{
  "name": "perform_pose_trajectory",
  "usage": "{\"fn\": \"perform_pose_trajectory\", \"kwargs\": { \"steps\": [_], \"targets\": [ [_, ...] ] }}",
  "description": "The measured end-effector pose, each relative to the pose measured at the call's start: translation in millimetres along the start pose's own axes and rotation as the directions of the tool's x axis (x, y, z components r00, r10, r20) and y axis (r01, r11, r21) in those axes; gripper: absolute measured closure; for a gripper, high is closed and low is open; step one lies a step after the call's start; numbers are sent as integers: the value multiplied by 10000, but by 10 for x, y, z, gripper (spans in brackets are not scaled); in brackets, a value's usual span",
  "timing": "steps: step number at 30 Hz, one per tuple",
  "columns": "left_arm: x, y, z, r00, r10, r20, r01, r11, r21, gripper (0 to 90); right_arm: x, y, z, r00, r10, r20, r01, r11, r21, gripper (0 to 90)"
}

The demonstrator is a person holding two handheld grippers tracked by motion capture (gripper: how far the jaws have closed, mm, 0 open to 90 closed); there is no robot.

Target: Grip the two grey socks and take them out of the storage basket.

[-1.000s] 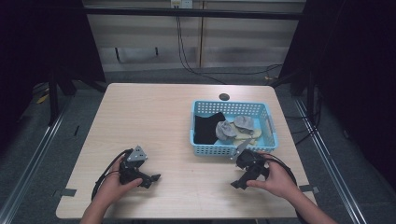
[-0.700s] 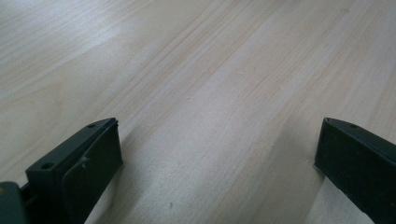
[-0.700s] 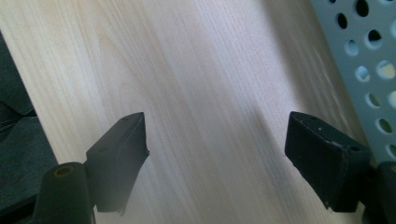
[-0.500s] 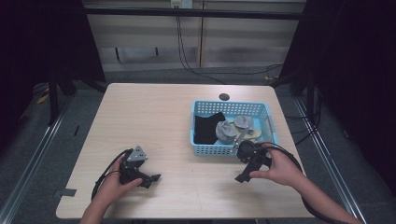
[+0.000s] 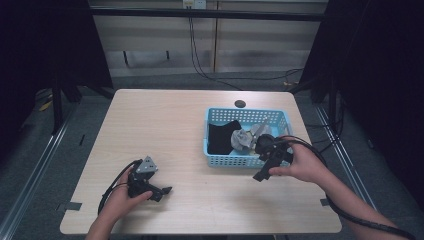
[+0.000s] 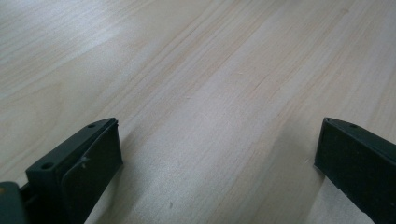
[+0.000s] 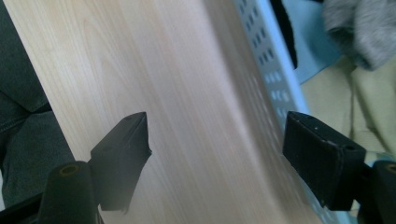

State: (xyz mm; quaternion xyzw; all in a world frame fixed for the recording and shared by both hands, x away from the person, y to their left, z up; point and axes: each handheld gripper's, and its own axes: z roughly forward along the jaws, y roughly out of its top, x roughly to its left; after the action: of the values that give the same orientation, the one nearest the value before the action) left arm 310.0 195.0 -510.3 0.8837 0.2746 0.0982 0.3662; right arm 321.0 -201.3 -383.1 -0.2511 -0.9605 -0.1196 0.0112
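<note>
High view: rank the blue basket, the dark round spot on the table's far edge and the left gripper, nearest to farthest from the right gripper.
1. Blue basket: right beside the right gripper, at its near wall.
2. Dark round spot: beyond the basket, near the table's far edge.
3. Left gripper: across the table, at the near left.

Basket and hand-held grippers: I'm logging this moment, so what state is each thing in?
Basket: upright on the table, holding cloth items.
Black cloth: lying inside the basket.
Grey cloth: bunched inside the basket.
Left hand-held gripper: open, holding nothing.
Right hand-held gripper: open, holding nothing, at the basket's front wall.
</note>
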Motion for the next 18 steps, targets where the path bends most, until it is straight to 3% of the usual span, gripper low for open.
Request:
{"fn": "perform_pose_trajectory", "kwargs": {
  "steps": [10, 15, 16, 17, 18],
  "targets": [
    [0, 0, 0, 10000, 0, 2, 0, 10000, -1, 0, -292, 157, -140, 9985, 443, 336, -433, 9986, -313, 231],
    [0, 0, 0, 10000, -2, 2, 2, 10000, -6, 0, -563, 202, -134, 9921, 1079, 637, -1043, 9929, -568, 235],
    [0, 0, 0, 10000, -2, 2, 2, 10000, -6, 0, -563, 202, -134, 9921, 1079, 637, -1043, 9929, -568, 235],
    [0, 0, 0, 10000, -4, -4, 4, 10000, -3, 0, -663, 202, -94, 9885, 1332, 719, -1290, 9898, -606, 235],
    [0, 0, 0, 10000, -4, -4, 4, 10000, -3, 0, -663, 202, -94, 9885, 1332, 719, -1290, 9898, -606, 235]
  ]
}}
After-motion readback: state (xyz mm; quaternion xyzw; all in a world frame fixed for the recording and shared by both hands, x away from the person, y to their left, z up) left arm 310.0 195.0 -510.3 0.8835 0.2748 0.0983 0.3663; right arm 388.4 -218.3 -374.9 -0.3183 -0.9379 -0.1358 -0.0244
